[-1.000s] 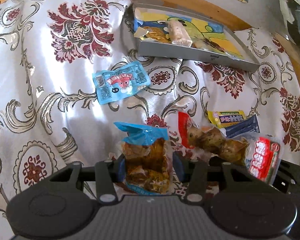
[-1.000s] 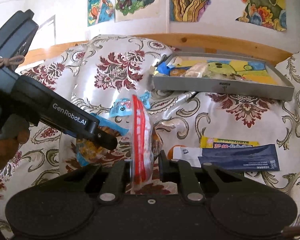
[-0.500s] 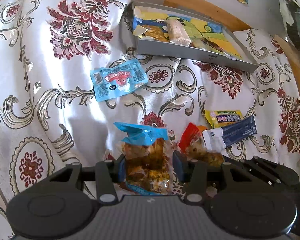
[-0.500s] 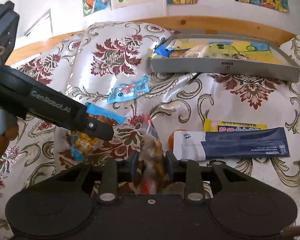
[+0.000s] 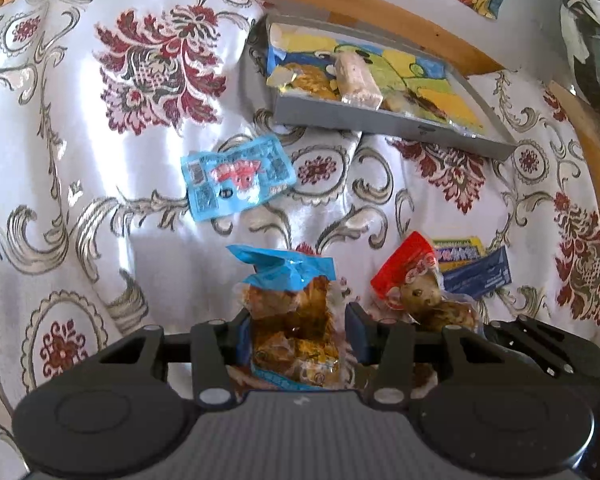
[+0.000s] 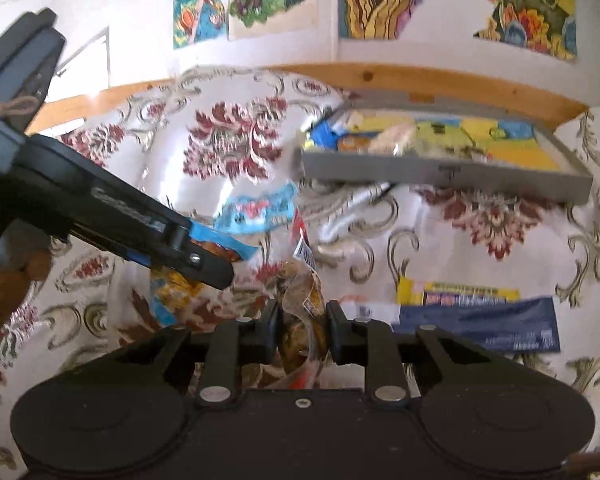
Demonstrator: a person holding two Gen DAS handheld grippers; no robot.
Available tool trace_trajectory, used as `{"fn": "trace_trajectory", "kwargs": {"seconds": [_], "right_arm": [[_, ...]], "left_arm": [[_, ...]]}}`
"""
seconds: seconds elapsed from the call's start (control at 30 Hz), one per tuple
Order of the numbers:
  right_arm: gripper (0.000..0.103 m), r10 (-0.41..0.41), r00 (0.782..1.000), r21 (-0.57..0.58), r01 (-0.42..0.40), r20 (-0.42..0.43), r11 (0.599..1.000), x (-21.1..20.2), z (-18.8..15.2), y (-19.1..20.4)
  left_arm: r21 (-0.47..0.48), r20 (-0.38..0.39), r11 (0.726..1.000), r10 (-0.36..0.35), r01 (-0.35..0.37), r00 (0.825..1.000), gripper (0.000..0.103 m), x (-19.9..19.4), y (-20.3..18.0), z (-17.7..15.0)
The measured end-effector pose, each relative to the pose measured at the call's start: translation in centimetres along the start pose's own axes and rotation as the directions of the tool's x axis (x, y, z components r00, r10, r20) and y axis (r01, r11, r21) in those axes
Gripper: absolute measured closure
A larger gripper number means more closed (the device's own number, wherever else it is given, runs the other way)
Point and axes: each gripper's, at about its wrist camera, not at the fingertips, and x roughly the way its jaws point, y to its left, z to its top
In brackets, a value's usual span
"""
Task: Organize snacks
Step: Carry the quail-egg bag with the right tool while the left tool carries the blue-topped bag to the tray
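Left wrist view: left gripper [image 5: 296,334] clenched on blue-topped snack bag [image 5: 290,312], held above floral cloth [image 5: 60,128]. Red-topped snack bag [image 5: 420,288] at 3 o'clock. Light blue packet [image 5: 236,178] at 12, grey tray [image 5: 388,124] at 1 holding snacks.

Right wrist view: right gripper [image 6: 300,336] clamped on red-topped snack bag [image 6: 302,304]. Left gripper [image 6: 210,266] at 10 gripping blue-topped bag. Dark blue packet [image 6: 480,326], yellow packet [image 6: 456,292] at 3. Tray [image 6: 444,172] at 1.

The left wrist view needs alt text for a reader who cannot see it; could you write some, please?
The left gripper grips a blue-topped snack pack above a floral cloth. A red-topped pack sits beside it; a grey tray lies beyond.
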Motion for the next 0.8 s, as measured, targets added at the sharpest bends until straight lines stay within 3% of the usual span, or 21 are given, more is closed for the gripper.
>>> {"fn": "trace_trajectory", "kwargs": {"seconds": [0.3,0.8], "right_arm": [[0.078,-0.020,0.998,-0.034,0.022,0.060,0.999,0.3,3.6,-2.2],[0.078,-0.146,0.981,-0.071,0.156,0.128,0.985,3.5,12.2,-11.6]], "left_arm": [[0.021,0.056,1.000,-0.008,0.007,0.998,0.053,0.5,-0.9,4.0],[0.114,0.180,0.991,-0.085,0.065,0.980,0.053,5.2,-6.5,14.3]]}}
